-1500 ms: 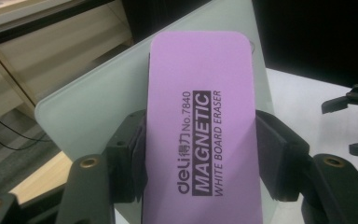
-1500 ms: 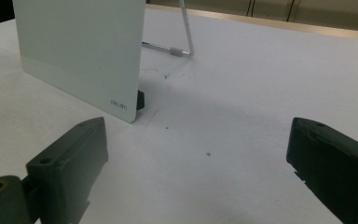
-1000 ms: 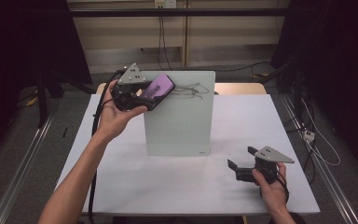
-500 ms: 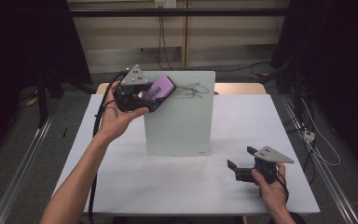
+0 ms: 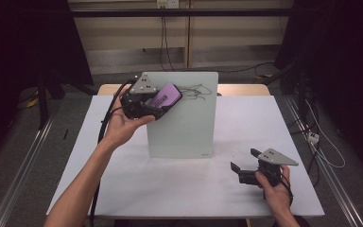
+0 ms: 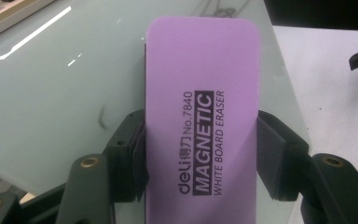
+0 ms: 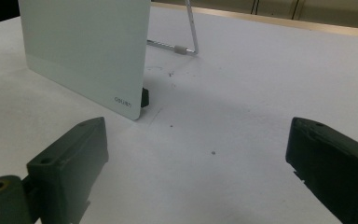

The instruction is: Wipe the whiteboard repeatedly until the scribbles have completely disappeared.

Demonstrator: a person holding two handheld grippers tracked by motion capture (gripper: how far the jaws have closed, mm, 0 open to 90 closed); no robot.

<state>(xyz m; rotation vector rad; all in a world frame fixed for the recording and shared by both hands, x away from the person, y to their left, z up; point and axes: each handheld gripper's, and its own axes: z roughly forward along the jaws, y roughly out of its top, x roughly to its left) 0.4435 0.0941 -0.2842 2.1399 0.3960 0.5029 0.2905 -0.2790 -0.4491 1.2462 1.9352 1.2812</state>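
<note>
A pale green glass whiteboard (image 5: 184, 116) leans on a wire stand (image 7: 191, 32) in the middle of the white table, with dark scribbles (image 5: 196, 90) near its top edge. My left gripper (image 5: 158, 105) is shut on a purple magnetic whiteboard eraser (image 6: 200, 126), held against the board's upper left part, left of the scribbles. The eraser (image 5: 166, 98) points toward the marks. My right gripper (image 5: 243, 163) stands open low over the table near the front right, nothing between its jaws. The board's lower right corner (image 7: 121, 100) lies ahead of it.
The white table (image 5: 123, 184) has bare room in front of the board and on both sides. A wooden strip (image 5: 243, 89) runs along its far edge. Cables (image 5: 321, 142) lie on the floor at the right, and dark curtains flank the table.
My left gripper with the eraser has shifted slightly along the board's top left. The right gripper has stayed in place.
</note>
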